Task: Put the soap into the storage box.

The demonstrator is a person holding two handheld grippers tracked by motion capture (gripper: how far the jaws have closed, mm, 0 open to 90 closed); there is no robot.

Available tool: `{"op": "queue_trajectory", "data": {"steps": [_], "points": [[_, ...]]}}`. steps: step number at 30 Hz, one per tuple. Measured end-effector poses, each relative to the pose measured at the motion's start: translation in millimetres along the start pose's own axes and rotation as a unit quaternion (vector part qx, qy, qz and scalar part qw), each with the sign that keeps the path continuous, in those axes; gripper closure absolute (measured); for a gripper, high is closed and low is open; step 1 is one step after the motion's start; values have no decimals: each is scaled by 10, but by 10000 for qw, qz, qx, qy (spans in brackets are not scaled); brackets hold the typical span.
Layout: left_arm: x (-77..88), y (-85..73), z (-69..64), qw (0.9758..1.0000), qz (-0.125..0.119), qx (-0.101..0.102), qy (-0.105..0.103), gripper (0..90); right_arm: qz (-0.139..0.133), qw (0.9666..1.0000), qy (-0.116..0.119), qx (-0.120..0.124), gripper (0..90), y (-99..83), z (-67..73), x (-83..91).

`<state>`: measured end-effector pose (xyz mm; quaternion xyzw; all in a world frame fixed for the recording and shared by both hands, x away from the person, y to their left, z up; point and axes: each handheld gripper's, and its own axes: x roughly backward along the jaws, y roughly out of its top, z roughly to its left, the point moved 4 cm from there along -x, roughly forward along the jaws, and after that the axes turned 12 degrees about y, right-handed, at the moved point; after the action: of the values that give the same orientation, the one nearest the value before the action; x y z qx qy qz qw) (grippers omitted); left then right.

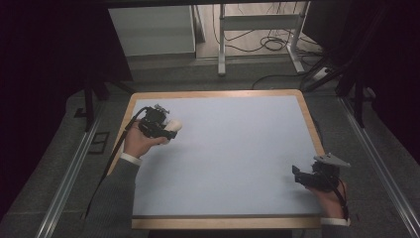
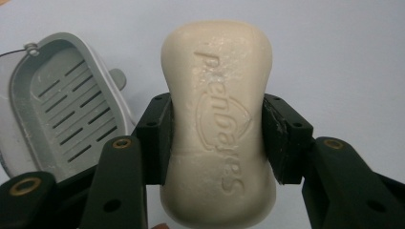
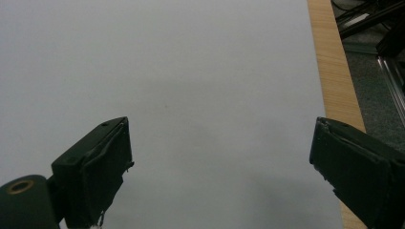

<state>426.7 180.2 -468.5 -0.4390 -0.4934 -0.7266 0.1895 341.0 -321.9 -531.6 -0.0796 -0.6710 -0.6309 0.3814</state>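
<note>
While the table [image 1: 237, 163] presented its pale blue surface framed by a wooden border, the work was confined to its far left corner. At that corner the left gripper [image 2: 216, 138] was held in the person's left hand [image 1: 137, 144], its jaws pressed against the two long sides of a cream bar of soap [image 2: 218, 119], which was pinched at its waist with the embossed face toward the camera. In the high view the bar appeared as a pale shape [image 1: 173, 125] projecting from the gripper above the surface. The grey soap dish [image 2: 62, 109], fitted with a slotted drain insert, lay just beside and below the bar in the left gripper view, and no soap lay in it. The right gripper [image 3: 219, 157] was positioned near the right front edge of the table, well apart from the soap, with its jaws spread wide and holding nothing.

Assessment: the grasp and lift of the soap appeared complete; whether the bar was bound for the dish or leaving it could not be determined, and placement and release remained outstanding
</note>
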Motion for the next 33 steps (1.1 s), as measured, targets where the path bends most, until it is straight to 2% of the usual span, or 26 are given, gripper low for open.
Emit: {"op": "queue_trajectory", "data": {"steps": [16, 33], "points": [[-102, 24, 204, 9995, 132, 263, 104, 496, 6, 10000, 3, -3, 69, -1, 1, -4], [-184, 39, 422, 9977, 188, 600, 233, 496, -5, 10000, -13, -3, 69, -1, -8, 4]]}}
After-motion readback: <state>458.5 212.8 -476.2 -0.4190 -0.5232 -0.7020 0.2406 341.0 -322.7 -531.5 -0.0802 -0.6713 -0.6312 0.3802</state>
